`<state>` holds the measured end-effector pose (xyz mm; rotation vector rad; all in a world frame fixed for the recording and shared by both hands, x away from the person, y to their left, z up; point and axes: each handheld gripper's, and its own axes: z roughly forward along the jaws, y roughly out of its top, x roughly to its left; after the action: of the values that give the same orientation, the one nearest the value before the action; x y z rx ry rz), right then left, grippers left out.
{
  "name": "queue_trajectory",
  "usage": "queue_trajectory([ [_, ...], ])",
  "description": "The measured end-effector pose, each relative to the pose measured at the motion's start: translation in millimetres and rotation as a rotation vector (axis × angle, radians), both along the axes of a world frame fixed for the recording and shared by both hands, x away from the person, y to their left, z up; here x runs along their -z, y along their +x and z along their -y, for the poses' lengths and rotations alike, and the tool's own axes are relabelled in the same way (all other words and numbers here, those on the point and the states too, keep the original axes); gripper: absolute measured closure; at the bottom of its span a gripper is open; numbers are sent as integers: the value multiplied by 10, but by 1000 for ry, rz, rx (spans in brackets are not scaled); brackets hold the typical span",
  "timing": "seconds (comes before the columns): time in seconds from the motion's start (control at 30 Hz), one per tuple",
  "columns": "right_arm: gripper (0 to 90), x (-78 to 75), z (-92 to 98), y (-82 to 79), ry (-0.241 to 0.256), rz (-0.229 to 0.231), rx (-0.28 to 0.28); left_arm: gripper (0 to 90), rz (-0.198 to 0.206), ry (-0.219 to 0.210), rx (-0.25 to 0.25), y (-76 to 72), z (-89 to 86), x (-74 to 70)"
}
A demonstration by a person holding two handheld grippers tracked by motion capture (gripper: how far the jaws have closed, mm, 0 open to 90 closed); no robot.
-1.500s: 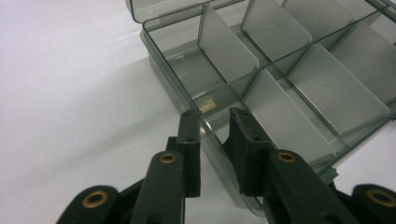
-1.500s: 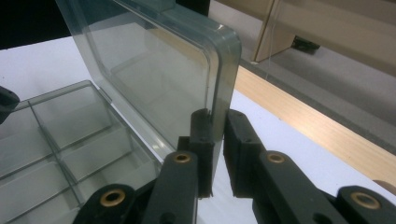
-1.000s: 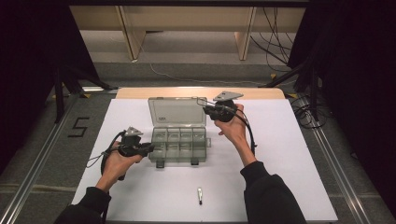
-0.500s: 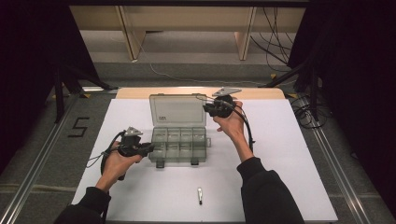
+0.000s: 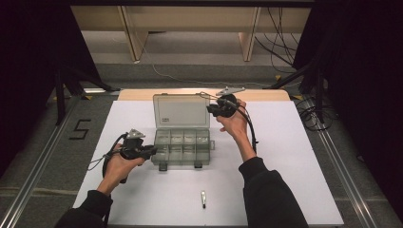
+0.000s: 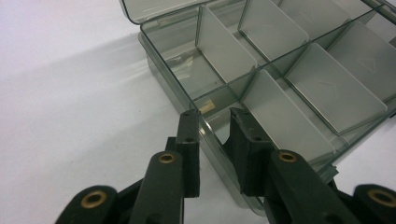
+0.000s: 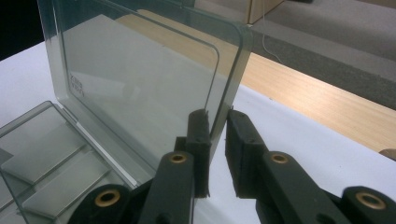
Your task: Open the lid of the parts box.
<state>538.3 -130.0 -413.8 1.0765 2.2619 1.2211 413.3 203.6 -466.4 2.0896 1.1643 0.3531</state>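
Left hand (image 5: 119, 164) enters from the 7 o'clock corner of the white table (image 5: 294, 166), forearm angled toward 1 o'clock, wrist roughly level. Its left gripper (image 5: 151, 151) meets the left wall of the clear compartment box (image 5: 183, 147); in the left gripper view the left gripper (image 6: 215, 122) has one jaw outside and one inside that wall, pinching it near the front corner. The box sits at table centre, base flat and divided into compartments. Its lid (image 5: 180, 110) stands open at 12 o'clock of the base, near upright.

Right hand (image 5: 234, 121) rises from 5 o'clock, forearm lifted off the table, wrist bent toward 10 o'clock. Its right gripper (image 5: 210, 109) sits at the lid's right edge; in the right gripper view the right gripper (image 7: 215, 120) straddles the lid (image 7: 140, 79) edge, jaws narrowly parted, contact not clear.

A small metal piece (image 5: 203, 198) lies at 6 o'clock of the box, well apart from it.
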Motion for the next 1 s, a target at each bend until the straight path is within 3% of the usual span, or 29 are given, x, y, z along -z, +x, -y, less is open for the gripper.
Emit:
queue_trajectory([
  [0.17, 798, 17, -4, 21, -4, 13, 0, 732, -1, -2, 2, 2, 0, 1],
  [0.37, 791, 21, -7, 28, 6, -8, 18, 731, -3, -8, 2, 5, -2, 1],
  [0.43, 789, 39, -3, 43, 6, 10, 17, 731, -5, -17, -1, 6, -2, 4],
  [0.5, 787, 41, 0, 48, 22, -10, 24, 731, -4, -12, 1, 5, -1, 1],
  [1.0, 768, 44, 7, 72, 20, -14, 47, 728, -4, -11, 5, 7, -5, 3],
])
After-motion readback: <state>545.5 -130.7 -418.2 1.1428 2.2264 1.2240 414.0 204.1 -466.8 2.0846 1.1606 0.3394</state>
